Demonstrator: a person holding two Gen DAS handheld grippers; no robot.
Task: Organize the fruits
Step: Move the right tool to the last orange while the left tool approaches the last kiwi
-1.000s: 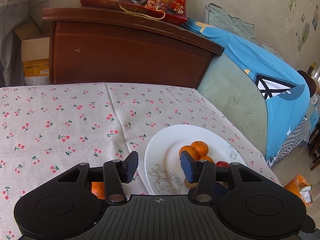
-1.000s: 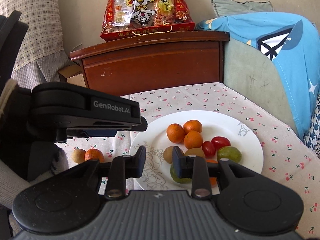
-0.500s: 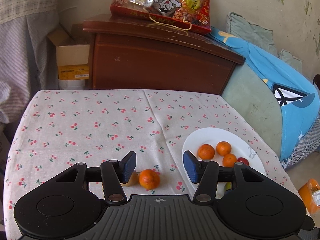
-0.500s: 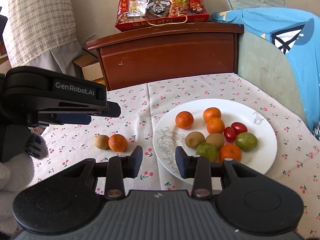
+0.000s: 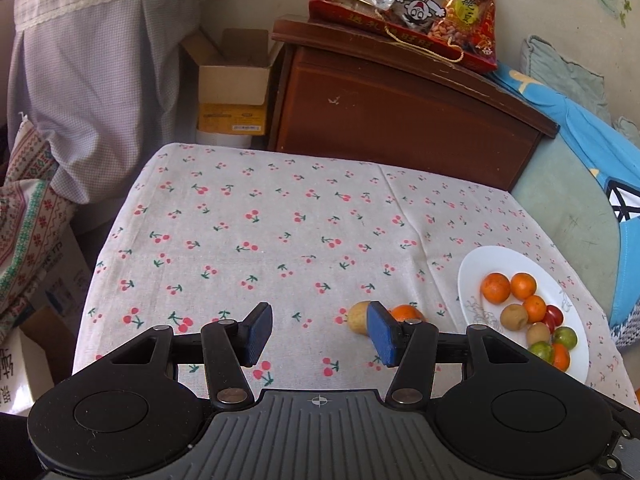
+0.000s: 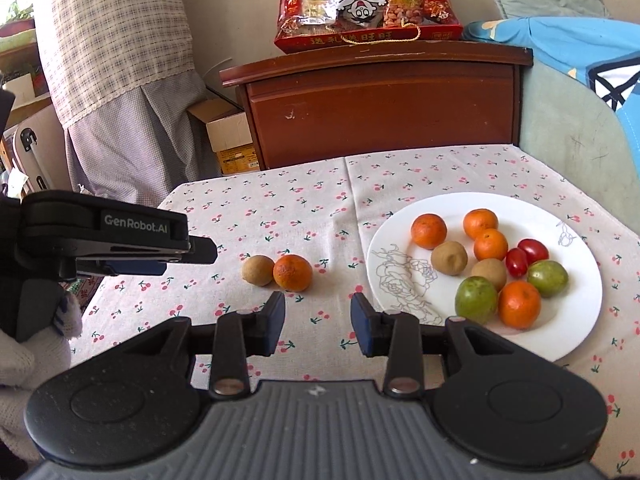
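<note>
A white plate point(image 6: 580, 320) on the cherry-print tablecloth holds several fruits: oranges, brown kiwis, green fruits and two red tomatoes. It also shows at the right of the left wrist view point(image 5: 472, 276). A loose orange point(image 6: 292, 272) and a brown kiwi point(image 6: 258, 270) lie touching on the cloth left of the plate; in the left wrist view the kiwi point(image 5: 358, 317) and the orange point(image 5: 406, 313) sit behind the right finger. My left gripper point(image 5: 319, 333) is open and empty, seen from the side in the right wrist view point(image 6: 160, 256). My right gripper point(image 6: 318, 322) is open and empty, just short of the loose orange.
A brown wooden cabinet point(image 6: 380, 104) with a red snack bag point(image 6: 366, 0) stands behind the table. A cardboard box point(image 5: 234, 80) and a curtain are at the back left. A blue-covered sofa point(image 6: 580, 92) runs along the right edge. The table's left edge point(image 5: 100, 256) drops off.
Both grippers have drawn back and swung left from over the plate. The loose orange and kiwi, once partly hidden, now lie in front of the grippers. Both stay open.
</note>
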